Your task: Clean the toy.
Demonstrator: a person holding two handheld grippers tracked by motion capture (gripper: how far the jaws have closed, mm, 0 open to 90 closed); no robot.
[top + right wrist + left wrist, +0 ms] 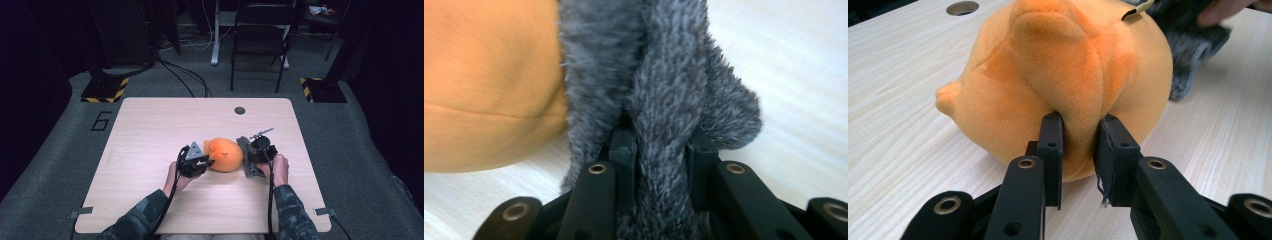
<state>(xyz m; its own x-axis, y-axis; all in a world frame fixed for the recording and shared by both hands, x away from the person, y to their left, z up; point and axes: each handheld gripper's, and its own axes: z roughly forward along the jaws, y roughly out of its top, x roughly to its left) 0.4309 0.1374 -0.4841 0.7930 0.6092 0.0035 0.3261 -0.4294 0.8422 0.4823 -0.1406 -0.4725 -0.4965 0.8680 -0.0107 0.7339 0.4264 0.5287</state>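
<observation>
Mid-table, orange plush toy (225, 154) between tools

Wood table (150, 125) w/ grommet hole (240, 110), folding chair (260, 35) behind

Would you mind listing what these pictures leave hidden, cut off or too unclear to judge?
- Grey fuzzy cloth: right gripper view cuts it off at the top; in the high view the right gripper covers much of it.
- Orange plush: its far side is out of sight in the left gripper view; what it depicts is unclear.
- Left gripper: the pinched fold hides how deep its jaws reach.
- Small metal object: too small to identify, high view.
</observation>
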